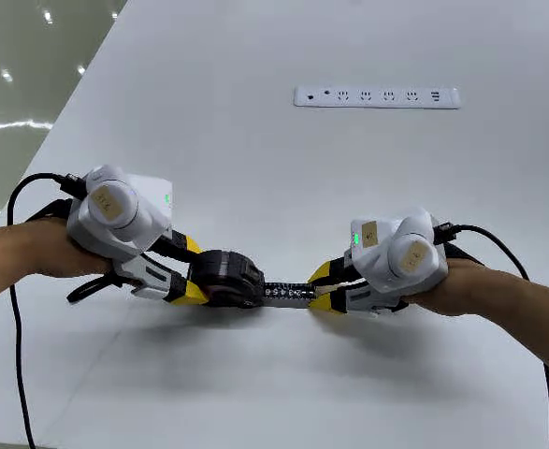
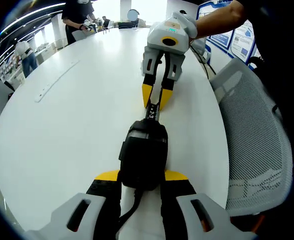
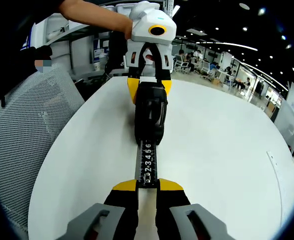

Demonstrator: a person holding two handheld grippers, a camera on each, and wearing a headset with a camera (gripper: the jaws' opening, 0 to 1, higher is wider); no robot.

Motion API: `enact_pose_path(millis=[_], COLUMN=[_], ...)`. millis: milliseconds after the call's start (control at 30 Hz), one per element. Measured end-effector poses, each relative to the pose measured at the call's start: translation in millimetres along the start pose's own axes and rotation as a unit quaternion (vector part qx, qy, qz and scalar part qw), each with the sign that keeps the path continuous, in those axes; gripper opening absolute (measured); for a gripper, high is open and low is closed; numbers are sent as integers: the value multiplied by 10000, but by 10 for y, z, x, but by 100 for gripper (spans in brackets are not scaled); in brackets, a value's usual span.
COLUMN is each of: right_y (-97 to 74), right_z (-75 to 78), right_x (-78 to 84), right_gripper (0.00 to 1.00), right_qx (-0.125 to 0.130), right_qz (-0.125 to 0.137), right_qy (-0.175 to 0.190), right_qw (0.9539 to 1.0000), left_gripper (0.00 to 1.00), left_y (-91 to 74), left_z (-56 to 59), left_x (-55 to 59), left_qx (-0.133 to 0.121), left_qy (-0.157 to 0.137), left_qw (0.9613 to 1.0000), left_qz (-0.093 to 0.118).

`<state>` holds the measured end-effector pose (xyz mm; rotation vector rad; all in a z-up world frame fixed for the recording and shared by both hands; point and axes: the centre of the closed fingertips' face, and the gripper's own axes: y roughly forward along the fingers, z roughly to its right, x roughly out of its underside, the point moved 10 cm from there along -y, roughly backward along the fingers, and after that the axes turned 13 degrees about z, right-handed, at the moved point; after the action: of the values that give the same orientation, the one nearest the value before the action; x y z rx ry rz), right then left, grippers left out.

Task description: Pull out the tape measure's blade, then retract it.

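The left hand-held gripper (image 1: 193, 270) is clamped on the black tape measure (image 1: 229, 278), whose case sits between its jaws on the white table (image 1: 255, 168). A short blade (image 1: 288, 292) runs ahead to the right hand-held gripper (image 1: 321, 287), which pinches its end.

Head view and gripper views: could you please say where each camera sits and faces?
Head view: on the headset, looking down at the table; both forearms, left tool and right tool show.
Left gripper view: on the left tool, facing along its jaws, shut on the tape measure, towards the right tool.
Right gripper view: on the right tool, facing along its jaws and the blade towards the left tool.
Shared: gripper views face each other; all show the tape measure.
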<state>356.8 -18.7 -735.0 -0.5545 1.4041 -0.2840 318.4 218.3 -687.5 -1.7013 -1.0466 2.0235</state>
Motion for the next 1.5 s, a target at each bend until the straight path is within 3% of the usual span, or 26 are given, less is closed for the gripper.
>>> enact_pose_path(millis=[1500], right_y=[-476], right_z=[-54], right_x=[260], right_gripper=[9], right_qx=[255], right_qz=[-250], right_qy=[120], right_qw=[9993], left_gripper=[24], left_y=[11], left_z=[2], left_x=[-23], left_qx=[32], left_qy=[-34], left_qw=[9999], left_qz=[-131])
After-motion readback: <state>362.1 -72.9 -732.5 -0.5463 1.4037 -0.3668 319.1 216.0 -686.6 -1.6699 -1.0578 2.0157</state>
